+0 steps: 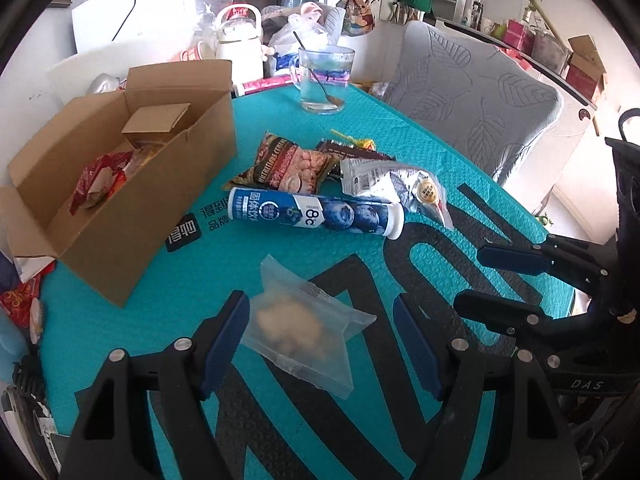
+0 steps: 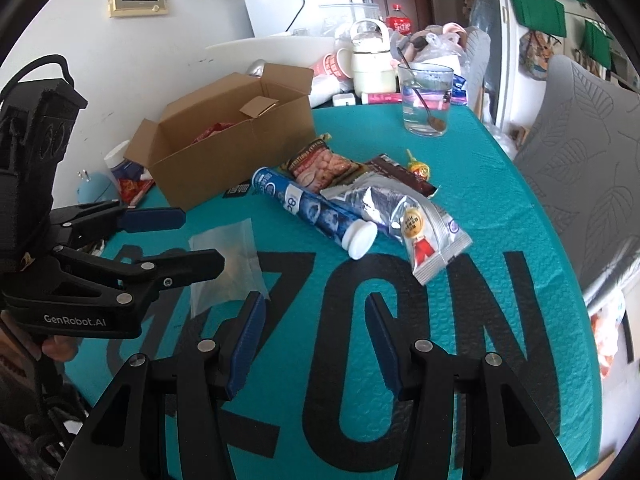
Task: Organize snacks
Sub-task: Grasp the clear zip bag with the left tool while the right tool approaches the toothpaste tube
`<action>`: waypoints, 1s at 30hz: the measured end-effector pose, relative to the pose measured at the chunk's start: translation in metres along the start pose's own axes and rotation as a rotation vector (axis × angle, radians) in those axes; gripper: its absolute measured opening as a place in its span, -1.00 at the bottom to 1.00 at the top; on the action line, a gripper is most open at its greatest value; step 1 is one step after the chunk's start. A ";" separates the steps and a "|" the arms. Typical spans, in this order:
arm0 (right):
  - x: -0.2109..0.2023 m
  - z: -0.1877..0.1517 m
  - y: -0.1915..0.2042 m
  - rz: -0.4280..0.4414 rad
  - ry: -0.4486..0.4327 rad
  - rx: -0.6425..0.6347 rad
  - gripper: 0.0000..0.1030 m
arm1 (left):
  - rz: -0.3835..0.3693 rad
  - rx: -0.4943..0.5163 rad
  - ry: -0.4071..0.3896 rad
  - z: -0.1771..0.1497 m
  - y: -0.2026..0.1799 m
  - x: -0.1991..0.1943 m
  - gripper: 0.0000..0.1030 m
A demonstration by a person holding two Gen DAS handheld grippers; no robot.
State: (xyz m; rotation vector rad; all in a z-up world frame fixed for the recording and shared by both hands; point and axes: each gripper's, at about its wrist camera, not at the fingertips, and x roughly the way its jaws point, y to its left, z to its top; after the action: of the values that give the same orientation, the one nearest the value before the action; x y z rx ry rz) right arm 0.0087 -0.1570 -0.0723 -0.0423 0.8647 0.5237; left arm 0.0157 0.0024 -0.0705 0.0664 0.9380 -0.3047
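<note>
A frosted clear pastry packet (image 1: 298, 326) lies on the teal mat (image 1: 200, 280) between the open fingers of my left gripper (image 1: 320, 320), untouched by either pad. My right gripper (image 2: 316, 326) is open and empty over the mat's black lettering; it also shows in the left wrist view (image 1: 486, 280). The open cardboard box (image 1: 120, 184) stands at the left with a red snack packet (image 1: 98, 182) inside. A blue tablet tube (image 1: 316, 214), a biscuit bag (image 1: 290, 166), a silver pouch (image 1: 394, 186), a dark bar (image 1: 352, 152) and a lollipop (image 1: 360, 143) lie in the middle.
A glass mug with a spoon (image 1: 324, 80) stands at the mat's far edge. A white kettle (image 1: 240, 46) and bags clutter the back. A grey-covered chair (image 1: 480, 100) is at the right. Red packets (image 1: 20, 304) lie left of the box.
</note>
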 end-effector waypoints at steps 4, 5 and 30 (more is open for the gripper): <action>0.002 -0.003 -0.003 0.007 0.011 0.011 0.01 | 0.012 0.014 0.049 -0.003 0.003 0.013 0.43; 0.003 -0.003 -0.004 0.008 0.014 0.013 0.01 | 0.013 0.019 0.052 -0.004 0.004 0.015 0.43; 0.029 0.013 -0.018 -0.015 0.035 0.027 0.11 | -0.001 -0.117 0.106 -0.008 0.027 0.049 0.15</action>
State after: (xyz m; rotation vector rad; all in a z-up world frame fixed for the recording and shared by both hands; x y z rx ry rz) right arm 0.0416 -0.1578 -0.0881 -0.0335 0.9052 0.4990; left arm 0.0440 0.0183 -0.1162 -0.0260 1.0598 -0.2486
